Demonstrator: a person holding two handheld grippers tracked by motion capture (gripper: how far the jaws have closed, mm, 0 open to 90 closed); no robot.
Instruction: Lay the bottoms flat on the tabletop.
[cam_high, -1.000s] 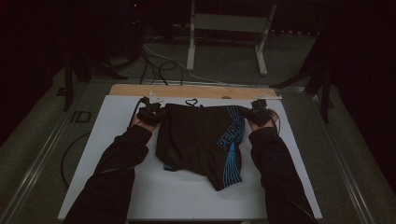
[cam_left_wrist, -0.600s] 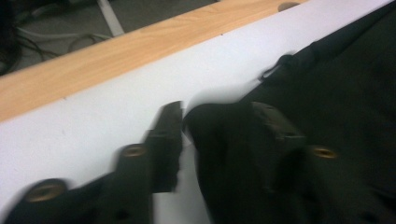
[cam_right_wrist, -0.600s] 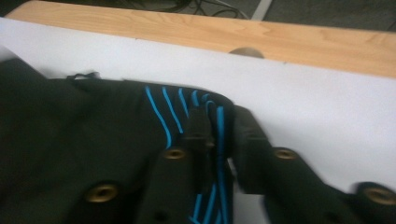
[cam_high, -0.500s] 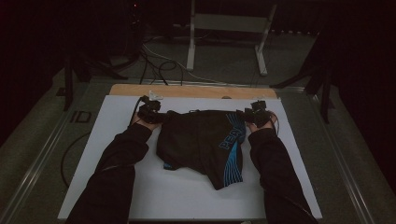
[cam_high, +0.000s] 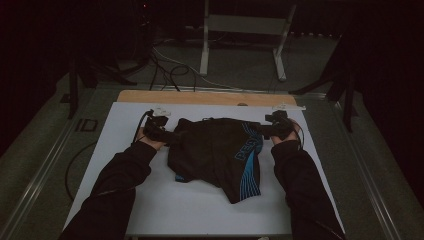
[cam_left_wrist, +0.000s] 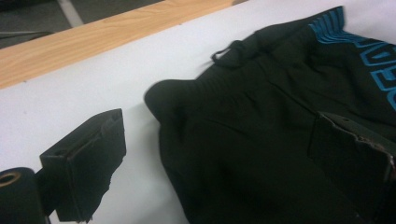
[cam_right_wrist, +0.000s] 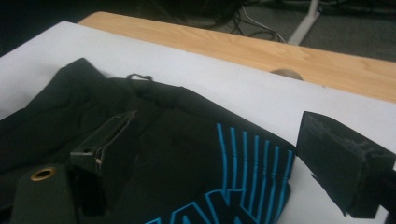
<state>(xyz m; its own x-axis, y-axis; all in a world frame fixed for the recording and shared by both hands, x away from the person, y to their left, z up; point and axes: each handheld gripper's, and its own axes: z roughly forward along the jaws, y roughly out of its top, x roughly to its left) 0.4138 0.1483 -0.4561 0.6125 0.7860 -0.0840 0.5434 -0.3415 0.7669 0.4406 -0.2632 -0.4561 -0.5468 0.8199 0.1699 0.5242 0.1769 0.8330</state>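
Black shorts (cam_high: 215, 150) with blue lettering and stripes lie flat on the white tabletop (cam_high: 200, 212), waistband at the far side. My left gripper (cam_high: 169, 135) is at the waistband's left corner and my right gripper (cam_high: 265, 131) at its right corner. In the left gripper view the left gripper (cam_left_wrist: 224, 163) is open, and the shorts' corner (cam_left_wrist: 261, 140) lies loose between the jaws. In the right gripper view the right gripper (cam_right_wrist: 224, 158) is open too, over the blue-striped corner (cam_right_wrist: 187, 140). Both pairs of jaws have just been opening. The pads press on nothing.
A wooden strip (cam_high: 200, 97) runs along the table's far edge. Beyond it on the floor are a light metal stand (cam_high: 240, 30) and dark cables (cam_high: 165, 70). The shorts' drawstring (cam_left_wrist: 229, 49) lies at the waistband. Bare white surface surrounds the shorts.
Both grippers have opened and let go of the waistband corners. The shorts now lie slack on the table, and the hands have barely shifted.
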